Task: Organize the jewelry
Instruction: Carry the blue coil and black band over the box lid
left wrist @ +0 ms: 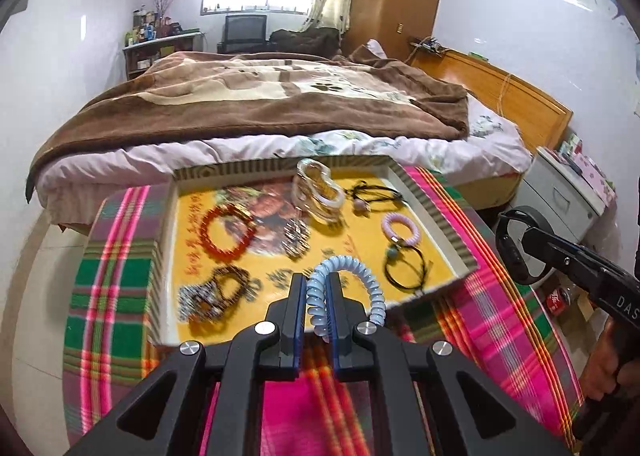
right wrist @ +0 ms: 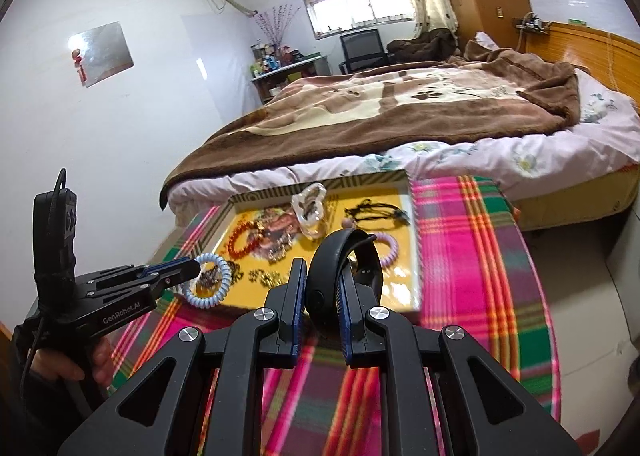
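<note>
A: Because both views smear with motion blur, the beaded pieces at the tray's (left wrist: 434,215) near-left corner cannot be told apart; a dark clump (left wrist: 216,296), nothing more. Print on the tray floor is unreadable.

B: Noted. Left gripper (left wrist: 317,288)?

A: Clamped on the pale blue coil bracelet (left wrist: 360,284). One side of the coil sits pinched between the fingers, the rest loops out to the right, hanging above the tray's near edge.

B: Right gripper (right wrist: 322,280)?

A: Clenched on a black band (right wrist: 352,256); its loop rises above the fingertips, near the tray's near-right corner. In the left view the gripper's body is cut off by the frame edge.

B: Inside the tray?

A: Red bead bracelet (left wrist: 229,232) at left, clear chunky bracelet (left wrist: 318,191) toward the far wall, lilac coil bracelet (left wrist: 401,230) and black cord pieces (left wrist: 404,268) at right. Bare yellow floor shows beside the near wall.

B: Margins?

A: Plaid cloth (left wrist: 108,276) shows left, right and nearer than the tray; the bed (left wrist: 256,103) lies just beyond its far wall.
</note>
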### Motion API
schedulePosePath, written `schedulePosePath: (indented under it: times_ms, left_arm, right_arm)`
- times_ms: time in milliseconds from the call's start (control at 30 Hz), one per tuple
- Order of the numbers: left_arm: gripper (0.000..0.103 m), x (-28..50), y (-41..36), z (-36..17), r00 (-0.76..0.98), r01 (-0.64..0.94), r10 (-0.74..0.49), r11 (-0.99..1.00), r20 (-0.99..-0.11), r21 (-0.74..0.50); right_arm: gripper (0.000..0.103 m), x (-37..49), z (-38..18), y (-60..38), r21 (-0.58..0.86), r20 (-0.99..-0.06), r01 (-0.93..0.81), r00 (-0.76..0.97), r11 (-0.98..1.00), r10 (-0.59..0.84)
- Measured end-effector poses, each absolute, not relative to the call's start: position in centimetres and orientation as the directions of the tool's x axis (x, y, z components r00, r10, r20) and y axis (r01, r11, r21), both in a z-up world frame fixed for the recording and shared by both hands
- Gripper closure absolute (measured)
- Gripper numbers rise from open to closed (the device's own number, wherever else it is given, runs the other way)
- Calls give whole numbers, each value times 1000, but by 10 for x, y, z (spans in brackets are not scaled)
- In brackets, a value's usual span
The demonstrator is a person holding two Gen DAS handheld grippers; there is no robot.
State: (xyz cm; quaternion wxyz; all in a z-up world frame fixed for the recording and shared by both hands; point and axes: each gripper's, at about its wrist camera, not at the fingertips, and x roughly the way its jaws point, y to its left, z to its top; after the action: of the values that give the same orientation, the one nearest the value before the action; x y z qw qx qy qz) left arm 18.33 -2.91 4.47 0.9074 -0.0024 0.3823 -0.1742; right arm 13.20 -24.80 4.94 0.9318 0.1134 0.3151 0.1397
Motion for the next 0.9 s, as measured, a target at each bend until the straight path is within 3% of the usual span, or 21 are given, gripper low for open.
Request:
schedulePosePath:
  times_ms: [400, 900]
  left_arm:
    - [93, 241, -7, 19, 626, 243, -273, 958, -731, -151]
    - [93, 264, -16, -25, 563, 225, -258, 962, -785, -155]
  right_arm:
    - [88, 209, 27, -230, 288, -618, -212, 703, 934, 350]
    - [88, 246, -13, -189, 25, -711, -247, 676, 969, 191]
